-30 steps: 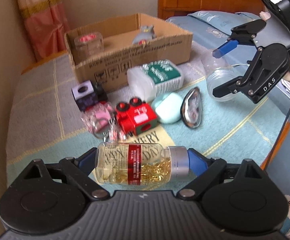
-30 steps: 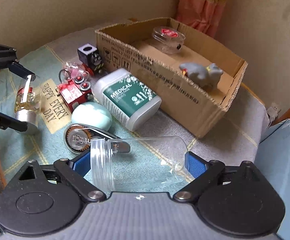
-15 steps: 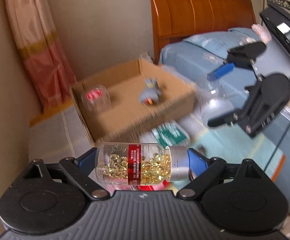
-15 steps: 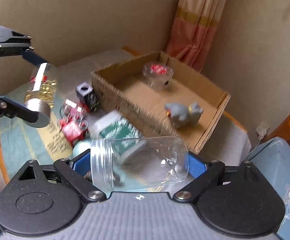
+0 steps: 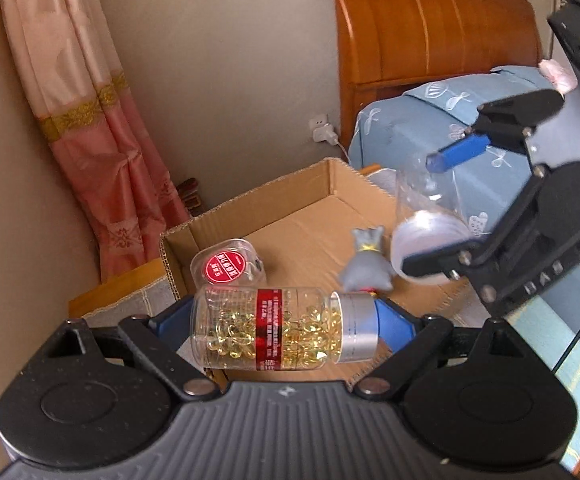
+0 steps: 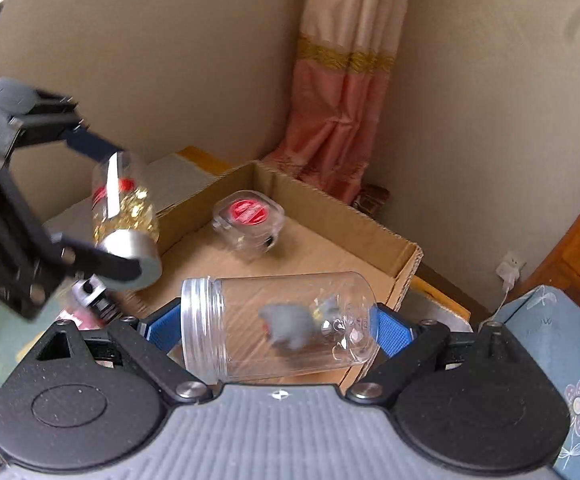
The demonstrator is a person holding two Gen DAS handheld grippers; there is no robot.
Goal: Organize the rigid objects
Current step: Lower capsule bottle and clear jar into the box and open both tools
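My left gripper (image 5: 286, 328) is shut on a clear capsule bottle (image 5: 274, 332) with a red label and silver cap, held sideways in the air over the near edge of a cardboard box (image 5: 258, 200). My right gripper (image 6: 278, 328) is shut on an empty clear plastic jar (image 6: 250, 320), also held sideways above the box. Each gripper shows in the other's view: the right gripper (image 5: 430, 216) with the jar (image 5: 422, 204), and the left gripper (image 6: 102, 204) with the capsule bottle (image 6: 126, 208). Inside the box lie a small clear container with a red lid (image 5: 228, 266) and a grey toy figure (image 5: 364, 268).
A pink curtain (image 5: 90, 128) hangs in the corner behind the box. A wooden headboard (image 5: 430, 28) and a blue quilt (image 5: 422, 120) lie to the right. A wall socket with a plug (image 5: 322, 130) is behind the box. Loose items (image 6: 90, 300) remain on the cloth at the box's left.
Both grippers rose from the cloth with the capsule bottle and the jar and moved over the cardboard box. The loose items on the cloth dropped out of the left wrist view.
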